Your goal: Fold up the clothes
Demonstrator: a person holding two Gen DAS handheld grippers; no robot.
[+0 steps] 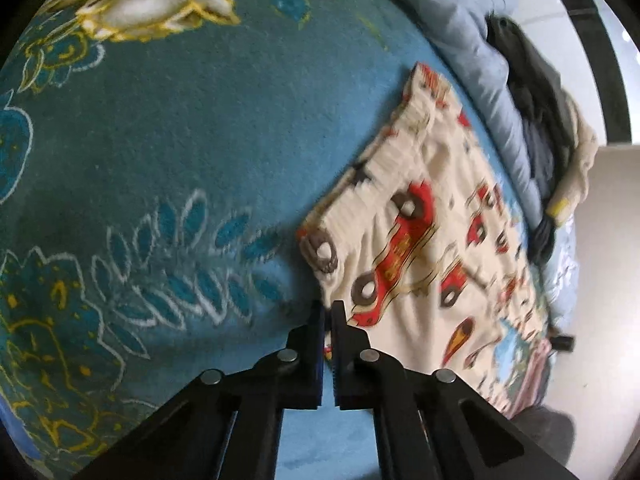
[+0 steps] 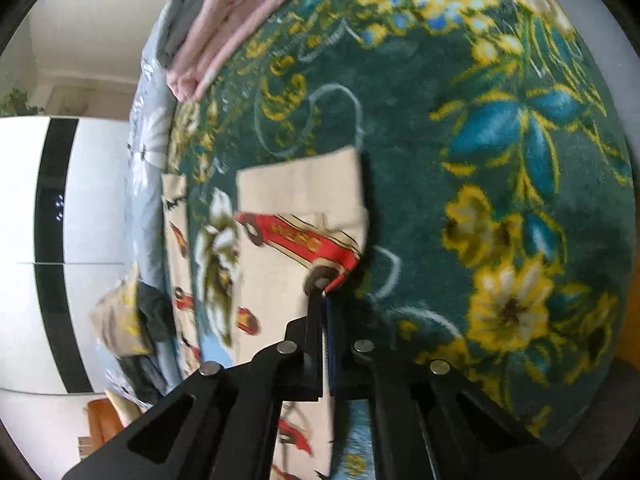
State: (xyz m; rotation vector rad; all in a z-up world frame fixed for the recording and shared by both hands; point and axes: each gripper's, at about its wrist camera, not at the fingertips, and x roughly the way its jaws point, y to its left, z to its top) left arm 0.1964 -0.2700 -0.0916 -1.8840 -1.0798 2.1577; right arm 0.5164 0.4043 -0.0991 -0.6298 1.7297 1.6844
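Observation:
A cream garment printed with red cars [image 1: 424,240] lies on a teal floral blanket [image 1: 180,140]. Its gathered waistband runs along the left edge in the left wrist view. My left gripper [image 1: 328,312] is shut on the garment's near waistband corner. In the right wrist view the same garment [image 2: 296,216] lies with one leg folded over, its pale inside showing. My right gripper [image 2: 323,294] is shut on a corner of the garment by a red car print. A second strip of the garment [image 2: 176,232] lies to the left.
A pile of dark and beige clothes [image 1: 540,120] sits on a light blue quilt [image 1: 472,48] at the bed's far side. Folded pink cloth [image 2: 240,20] lies at the top of the right wrist view. A white wardrobe [image 2: 80,240] stands beyond the bed.

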